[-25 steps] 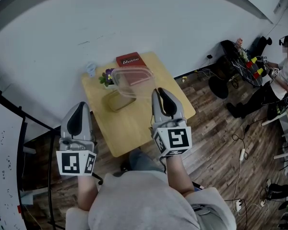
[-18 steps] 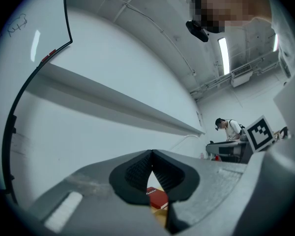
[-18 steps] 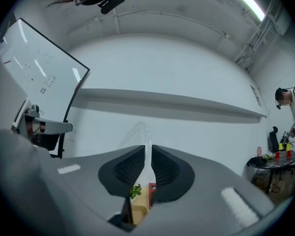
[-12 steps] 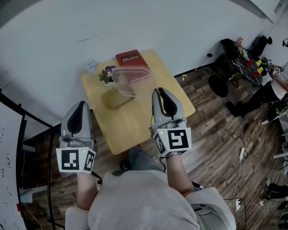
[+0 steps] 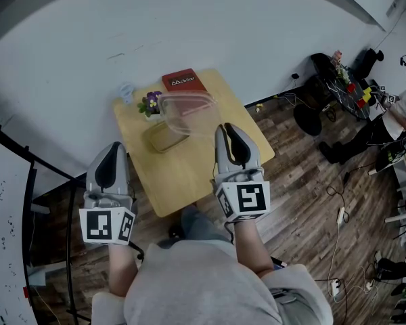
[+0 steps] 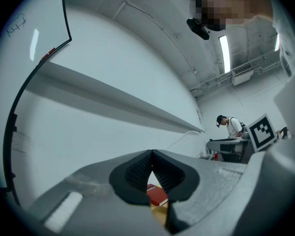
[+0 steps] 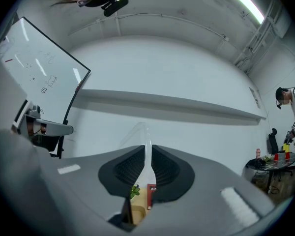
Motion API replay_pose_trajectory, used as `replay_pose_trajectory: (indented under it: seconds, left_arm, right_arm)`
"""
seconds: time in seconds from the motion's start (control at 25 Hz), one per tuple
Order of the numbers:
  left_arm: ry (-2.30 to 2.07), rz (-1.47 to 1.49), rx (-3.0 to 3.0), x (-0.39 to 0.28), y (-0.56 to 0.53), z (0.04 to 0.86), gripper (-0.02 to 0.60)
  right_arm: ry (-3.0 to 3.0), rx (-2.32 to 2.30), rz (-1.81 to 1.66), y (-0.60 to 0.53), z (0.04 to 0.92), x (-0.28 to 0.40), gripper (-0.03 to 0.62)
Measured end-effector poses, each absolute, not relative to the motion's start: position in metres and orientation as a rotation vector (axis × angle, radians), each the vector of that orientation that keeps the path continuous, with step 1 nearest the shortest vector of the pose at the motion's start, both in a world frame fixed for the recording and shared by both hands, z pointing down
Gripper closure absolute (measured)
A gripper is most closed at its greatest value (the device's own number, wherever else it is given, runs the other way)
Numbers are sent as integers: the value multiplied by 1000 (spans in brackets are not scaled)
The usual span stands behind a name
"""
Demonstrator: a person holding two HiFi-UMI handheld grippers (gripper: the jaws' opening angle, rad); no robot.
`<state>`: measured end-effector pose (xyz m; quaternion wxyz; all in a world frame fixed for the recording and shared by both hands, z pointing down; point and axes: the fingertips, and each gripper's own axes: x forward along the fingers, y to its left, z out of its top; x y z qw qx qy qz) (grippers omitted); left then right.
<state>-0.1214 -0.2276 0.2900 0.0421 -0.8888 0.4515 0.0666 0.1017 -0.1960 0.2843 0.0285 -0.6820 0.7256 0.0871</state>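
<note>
**Lid held over the table.** A clear lid (image 5: 189,110) is held in the air above the far half of the table (image 5: 189,175). Its near rim is pinched by the right gripper (image 5: 224,131), whose jaws are closed flat on the thin plastic. An open tan container (image 5: 164,141) is seen on the table by the lid's near left corner.

Compared with a second ago, the lid is found in almost the same place, shifted only slightly toward the far edge. It is thus still carried clear of the container and rested on nothing.

The left gripper (image 5: 114,153) is held off the table's left edge, its jaws pressed together with nothing between them.

A red book (image 5: 181,81) is laid at the far edge. A small plant (image 5: 151,105) and a cup (image 5: 126,93) are placed toward the far left corner.

The table is set against a white wall (image 5: 210,26) on a wood floor (image 5: 311,181). A whiteboard (image 5: 3,235) is shown at the left and a seated person (image 5: 400,110) at the right.
</note>
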Motion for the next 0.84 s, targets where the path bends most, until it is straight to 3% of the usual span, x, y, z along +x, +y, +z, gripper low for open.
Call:
replay_pose_trajectory:
  seconds: [0.84]
  left_arm:
    - [1379,208,-2727,-116,-228,291,577]
  right_arm:
    - [2229,-2097,284,-195,282,106,553]
